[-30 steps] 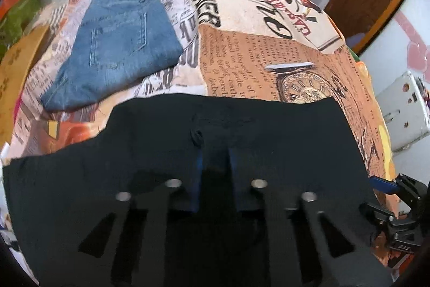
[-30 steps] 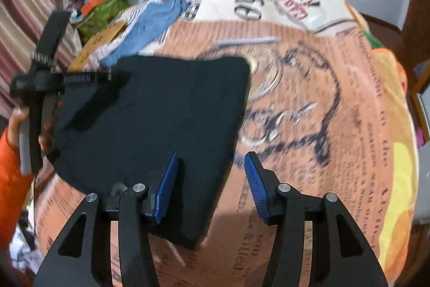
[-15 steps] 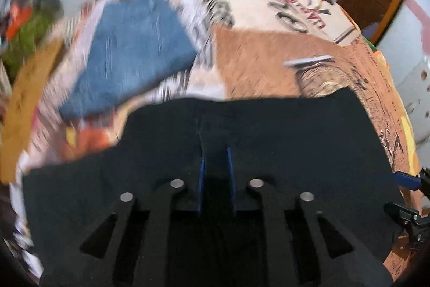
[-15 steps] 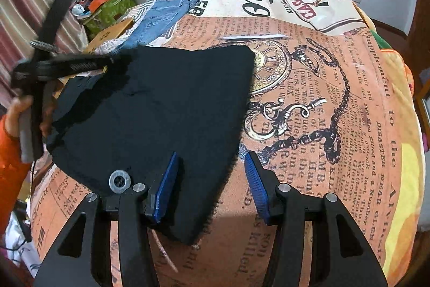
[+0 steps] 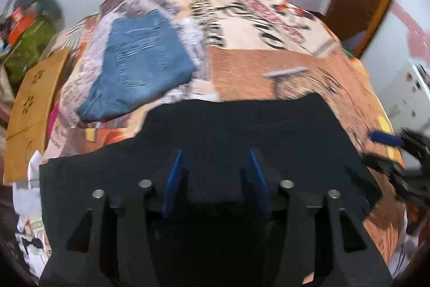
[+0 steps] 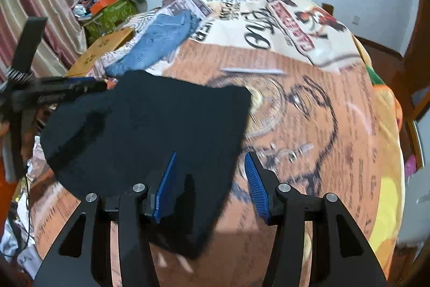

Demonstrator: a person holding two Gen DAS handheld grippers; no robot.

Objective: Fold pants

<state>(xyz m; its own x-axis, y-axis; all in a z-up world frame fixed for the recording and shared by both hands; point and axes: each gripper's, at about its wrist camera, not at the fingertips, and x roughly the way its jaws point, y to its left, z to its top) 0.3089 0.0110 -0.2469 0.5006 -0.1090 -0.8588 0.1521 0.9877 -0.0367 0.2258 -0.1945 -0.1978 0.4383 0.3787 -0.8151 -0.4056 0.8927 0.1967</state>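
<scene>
Folded black pants (image 5: 242,136) lie flat on the printed bedspread (image 5: 242,58); they also show in the right wrist view (image 6: 161,131). My left gripper (image 5: 215,174) is open above the near edge of the pants, its blue pads apart and nothing between them. My right gripper (image 6: 209,179) is open over the pants' near right corner, holding nothing. The left gripper appears at the left of the right wrist view (image 6: 53,90). The right gripper appears blurred at the right edge of the left wrist view (image 5: 397,147).
Folded blue jeans (image 5: 139,66) lie on the bed beyond the black pants, also seen in the right wrist view (image 6: 158,42). A cardboard box (image 5: 32,98) stands at the bed's left side. A pile of clutter (image 6: 107,2) sits by the curtain.
My left gripper has opened and let go of the black pants, then lifted and drawn back. The right gripper stayed open and rose a little. The pants now lie flat.
</scene>
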